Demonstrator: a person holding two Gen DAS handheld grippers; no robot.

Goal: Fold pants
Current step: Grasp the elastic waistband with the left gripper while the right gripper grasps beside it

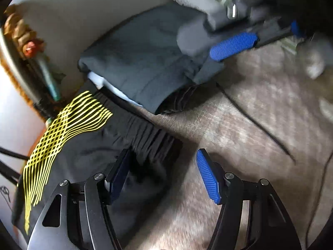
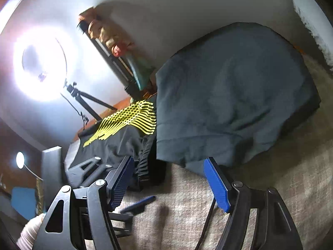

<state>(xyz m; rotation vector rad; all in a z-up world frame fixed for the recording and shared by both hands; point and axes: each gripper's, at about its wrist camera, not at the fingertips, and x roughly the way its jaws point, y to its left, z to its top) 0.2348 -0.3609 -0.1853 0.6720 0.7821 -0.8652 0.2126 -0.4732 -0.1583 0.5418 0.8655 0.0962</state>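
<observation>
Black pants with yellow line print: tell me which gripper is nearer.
Left. The left gripper is over the black pants with yellow line print waistband; the right gripper is by the grey folded garment.

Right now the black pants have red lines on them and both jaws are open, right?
Almost. The lines on the black pants are yellow, not red; the left wrist view shows it. Both the left gripper and right gripper do have open jaws.

Matt cloth pants (image 1: 116,150); ribbed blue pads (image 1: 208,179).
</observation>
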